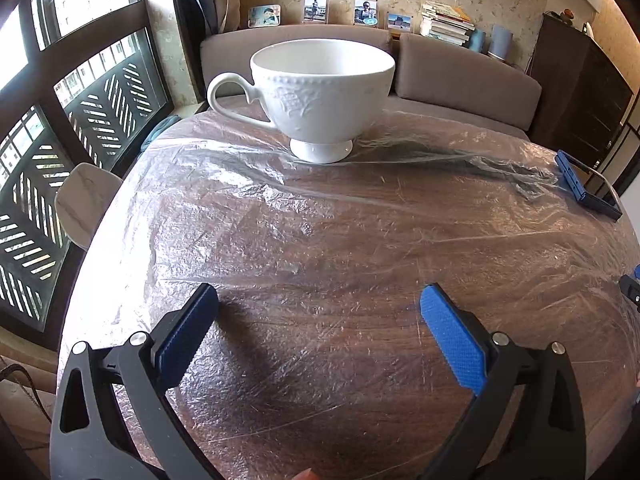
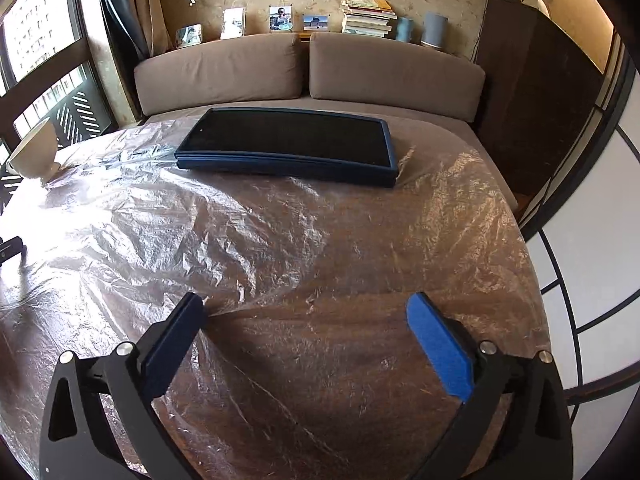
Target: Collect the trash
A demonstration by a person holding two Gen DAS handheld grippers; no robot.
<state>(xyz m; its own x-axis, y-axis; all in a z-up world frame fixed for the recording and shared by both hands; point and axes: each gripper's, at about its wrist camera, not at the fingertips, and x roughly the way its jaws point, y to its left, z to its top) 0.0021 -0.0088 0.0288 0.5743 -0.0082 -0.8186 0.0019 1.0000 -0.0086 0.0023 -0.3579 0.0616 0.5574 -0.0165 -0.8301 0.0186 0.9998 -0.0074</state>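
— So, how do the two grippers stand?

— Both are spread wide with nothing between the pads. The left gripper (image 1: 320, 312) hangs just above the table, over the crinkled clear plastic sheet (image 1: 320, 240) that covers the dark wooden table (image 1: 340, 360). Whether its pads touch the film I cannot tell.

— And the right one?

— The right gripper (image 2: 306, 320) is likewise released. Its left finger (image 2: 176, 344) sits right at a raised fold of the plastic, seemingly against it, while the blue pad on the other side (image 2: 440, 348) stands over flat film.

— What lies farther out?

— Ahead of the left gripper, near the far edge of the table, a white footed teacup (image 1: 316, 96) stands upright on the film, handle to the left. Ahead of the right gripper, a dark tablet in a blue case (image 2: 292, 146) lies flat on the film at the far edge; from the left wrist it shows at the right rim. The cup is well apart from the tablet.

— Beyond the table?

— A brown sofa (image 2: 304, 68), with photos and a stack of books (image 2: 368, 16) on the ledge behind it.
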